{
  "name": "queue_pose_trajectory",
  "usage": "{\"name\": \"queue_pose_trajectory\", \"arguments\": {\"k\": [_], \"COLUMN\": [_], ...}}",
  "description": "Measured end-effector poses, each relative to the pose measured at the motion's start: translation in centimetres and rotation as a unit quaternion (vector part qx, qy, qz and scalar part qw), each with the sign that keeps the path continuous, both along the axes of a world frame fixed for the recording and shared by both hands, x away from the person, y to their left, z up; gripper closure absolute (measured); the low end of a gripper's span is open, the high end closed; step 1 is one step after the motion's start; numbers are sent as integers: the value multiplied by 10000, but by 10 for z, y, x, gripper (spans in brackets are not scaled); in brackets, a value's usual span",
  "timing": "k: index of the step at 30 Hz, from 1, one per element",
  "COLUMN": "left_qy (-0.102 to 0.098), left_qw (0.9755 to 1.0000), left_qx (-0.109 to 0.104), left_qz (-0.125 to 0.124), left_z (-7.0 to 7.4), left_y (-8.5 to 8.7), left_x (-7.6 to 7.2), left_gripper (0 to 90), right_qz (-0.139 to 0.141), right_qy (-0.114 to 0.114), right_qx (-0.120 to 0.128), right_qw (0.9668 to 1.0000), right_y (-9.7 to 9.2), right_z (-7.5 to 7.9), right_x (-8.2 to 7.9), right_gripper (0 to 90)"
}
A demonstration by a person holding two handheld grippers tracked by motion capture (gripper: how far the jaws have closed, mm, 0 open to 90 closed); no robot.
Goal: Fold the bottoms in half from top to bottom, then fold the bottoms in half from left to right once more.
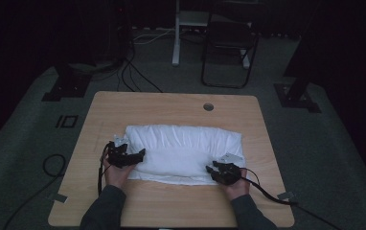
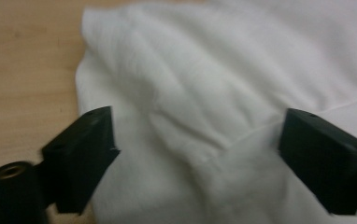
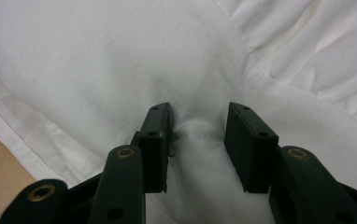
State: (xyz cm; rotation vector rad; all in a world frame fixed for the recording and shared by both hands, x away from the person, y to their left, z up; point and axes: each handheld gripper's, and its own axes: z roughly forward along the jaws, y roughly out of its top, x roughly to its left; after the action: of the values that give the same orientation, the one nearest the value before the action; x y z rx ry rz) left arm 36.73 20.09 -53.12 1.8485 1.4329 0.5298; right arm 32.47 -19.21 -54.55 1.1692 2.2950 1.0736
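On the wooden tabletop [image 1: 171,201] we see a white pillow [image 1: 183,151] lying lengthwise across the middle, its long sides running left to right. It is plump and soft, with shallow creases over the top, and a flat sewn border of its case shows along the near edge and at the corners.

At the pillow's left end our left tongs [image 1: 140,154] are released: in the left gripper view the jaws stand wide apart over the fabric [image 2: 200,93], which rises in a rumpled ridge between them, and neither pad presses on it.

At the near right corner our right tongs [image 1: 211,168] are clenched on the pillow; in the right gripper view a pinched fold of white cloth [image 3: 197,135] bulges between the two jaws.
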Motion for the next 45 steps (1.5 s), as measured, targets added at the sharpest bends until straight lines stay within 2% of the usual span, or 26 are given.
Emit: {"name": "queue_pose_trajectory", "arguments": {"k": [2,7,13,21,23,27,40,45], "left_qy": [165,377,319,330,334,316,297,209], "left_qw": [9998,9989,9988,9973,9973,9981,9980,9989], "left_qx": [78,230,324,420,428,402,424,362], "left_qz": [40,185,180,498,502,347,360,216], "left_z": [-5,-11,-14,-15,-15,-15,-15,-13], "left_y": [0,3,2,-1,-2,-1,-4,-6], "left_x": [3,6,5,1,1,0,-2,-6], "left_gripper": [63,19,10,0,0,1,18,129], "right_qz": [4,30,57,85,93,101,117,118], "right_qy": [-2,0,10,8,3,-6,-18,-18], "right_qx": [11,64,114,172,170,182,207,227], "right_qw": [10000,10000,9999,9998,9998,9998,9997,9997], "right_y": [0,-2,-3,-4,-4,-5,-5,-6], "right_z": [0,-1,-1,-2,-2,-2,-3,-3], "right_x": [0,0,1,1,1,0,0,1], "right_gripper": [594,592,591,587,586,585,582,582]}}
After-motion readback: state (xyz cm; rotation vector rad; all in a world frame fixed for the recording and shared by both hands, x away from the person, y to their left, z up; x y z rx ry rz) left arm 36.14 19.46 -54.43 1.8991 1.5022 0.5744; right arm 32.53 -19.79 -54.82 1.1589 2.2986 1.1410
